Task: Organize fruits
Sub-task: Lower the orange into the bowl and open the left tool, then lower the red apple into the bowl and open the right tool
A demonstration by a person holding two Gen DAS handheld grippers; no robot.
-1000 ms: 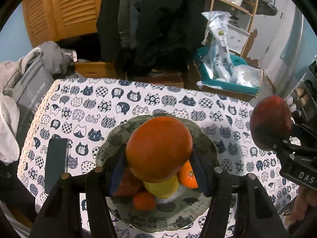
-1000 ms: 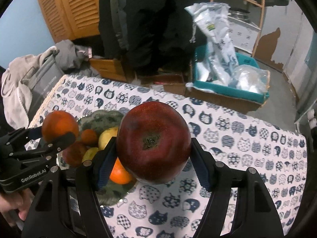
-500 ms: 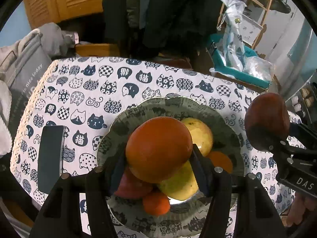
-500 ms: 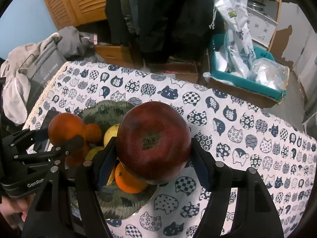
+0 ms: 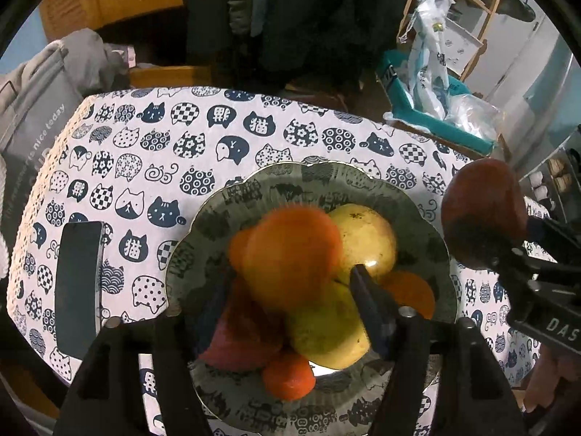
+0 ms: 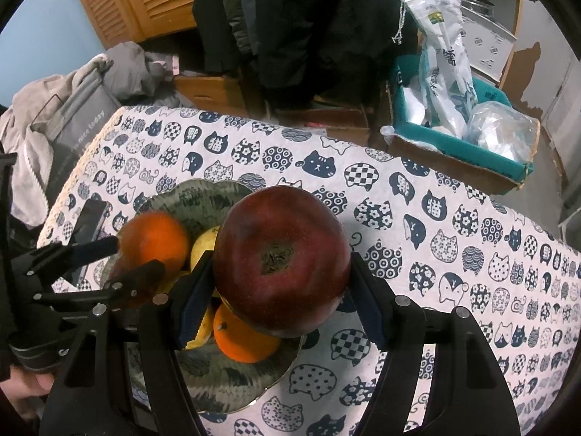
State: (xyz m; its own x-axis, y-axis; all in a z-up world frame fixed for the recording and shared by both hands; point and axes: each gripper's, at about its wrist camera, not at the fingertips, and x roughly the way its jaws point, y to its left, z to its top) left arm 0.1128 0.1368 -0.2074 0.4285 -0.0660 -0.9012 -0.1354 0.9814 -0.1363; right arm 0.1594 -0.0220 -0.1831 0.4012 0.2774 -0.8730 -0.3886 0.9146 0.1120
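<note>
Fruits: your left gripper [image 5: 290, 290] has jaws spread, the blurred orange [image 5: 290, 254] apparently dropping free onto the plate [image 5: 276, 181]. Your right gripper [image 6: 279, 290] clamps the red apple [image 6: 281, 261]; lower it gently into a vacant gap.

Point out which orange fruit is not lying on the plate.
The large orange between the left gripper fingers, above the plate. The two smaller oranges lie on the plate among the other fruit.

The red apple [image 6: 281, 259] looked glossy and smooth, the desk [image 6: 435, 239] wore printed matt cloth, and the plate [image 5: 363, 181] shone like glazed ceramic.
</note>
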